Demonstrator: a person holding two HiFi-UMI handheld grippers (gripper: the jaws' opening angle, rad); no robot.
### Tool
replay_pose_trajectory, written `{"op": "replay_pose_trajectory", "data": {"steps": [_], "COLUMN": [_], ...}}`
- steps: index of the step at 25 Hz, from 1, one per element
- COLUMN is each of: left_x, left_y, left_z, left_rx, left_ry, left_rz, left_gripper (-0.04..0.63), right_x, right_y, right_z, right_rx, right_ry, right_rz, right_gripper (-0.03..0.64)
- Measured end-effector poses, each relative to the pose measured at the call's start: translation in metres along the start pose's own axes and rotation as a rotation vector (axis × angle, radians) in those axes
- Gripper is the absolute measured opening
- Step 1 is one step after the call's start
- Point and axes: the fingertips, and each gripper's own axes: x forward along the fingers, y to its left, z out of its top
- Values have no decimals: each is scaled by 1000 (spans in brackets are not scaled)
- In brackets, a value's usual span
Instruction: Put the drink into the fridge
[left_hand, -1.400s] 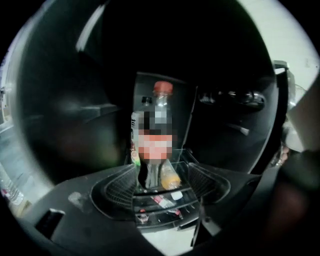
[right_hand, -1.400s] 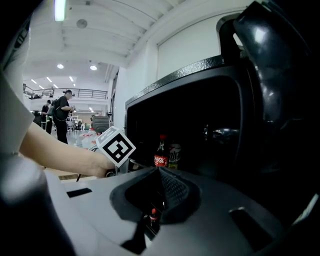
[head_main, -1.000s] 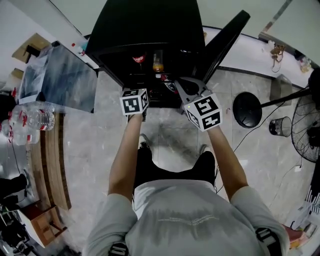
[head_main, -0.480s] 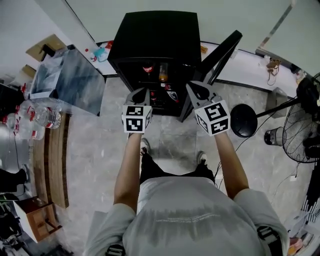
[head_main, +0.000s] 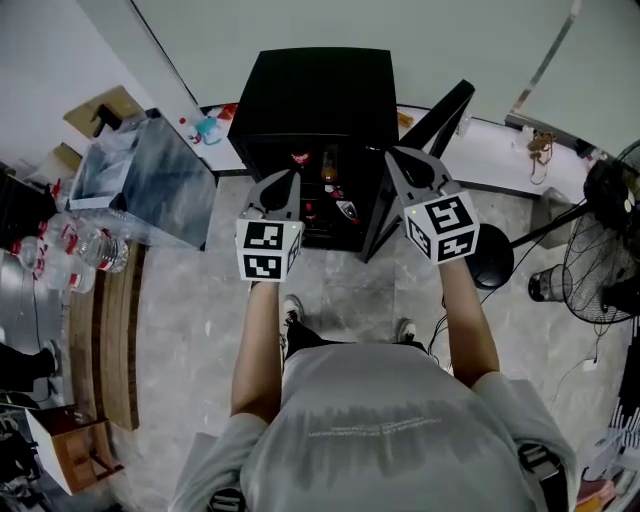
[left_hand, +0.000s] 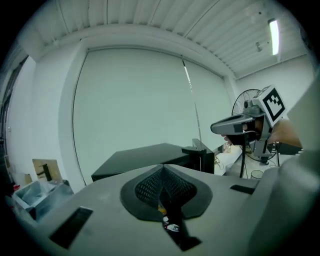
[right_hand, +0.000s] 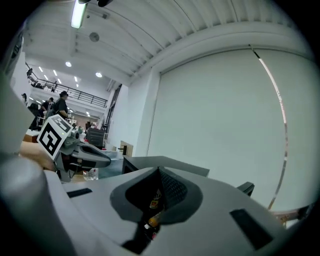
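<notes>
A black mini fridge stands open on the floor ahead, its door swung out to the right. On its shelves I see an orange drink bottle and red-labelled drinks. My left gripper is held in the air in front of the fridge's left side, jaws shut with nothing between them. My right gripper is level with the door's edge, also shut and empty. In the left gripper view the shut jaws point over the fridge top. The right gripper view shows its shut jaws.
A clear plastic box sits left of the fridge. Water bottles lie by a wooden bench at far left. A round stand base and a floor fan are to the right, with a cable on the tiled floor.
Both grippers have drawn back from the fridge opening and risen. The head view has lifted and moved away, so the whole fridge now shows.
</notes>
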Motion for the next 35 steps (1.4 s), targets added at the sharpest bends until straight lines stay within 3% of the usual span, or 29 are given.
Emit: {"op": "replay_pose_trajectory", "data": {"steps": [4, 8, 13, 21, 35], "left_x": [-7, -11, -14, -13, -6], "left_y": [10, 12, 19, 20, 39], "left_z": [31, 57, 78, 84, 70], "left_rx": [12, 46, 24, 66, 37], "left_ry": [-63, -102, -142, -137, -99], "left_rz": [29, 9, 3, 40, 103], "left_gripper": [12, 12, 12, 12, 14], "right_x": [0, -4, -7, -4, 19], "right_y": [-1, 1, 2, -5, -6], "right_z": [21, 37, 58, 62, 55], "right_rx": [-45, -66, -76, -83, -93], "right_ry": [-35, -68, -100, -95, -86], "right_rz": [-10, -8, 8, 27, 48], "right_gripper": [2, 2, 2, 2, 2]}}
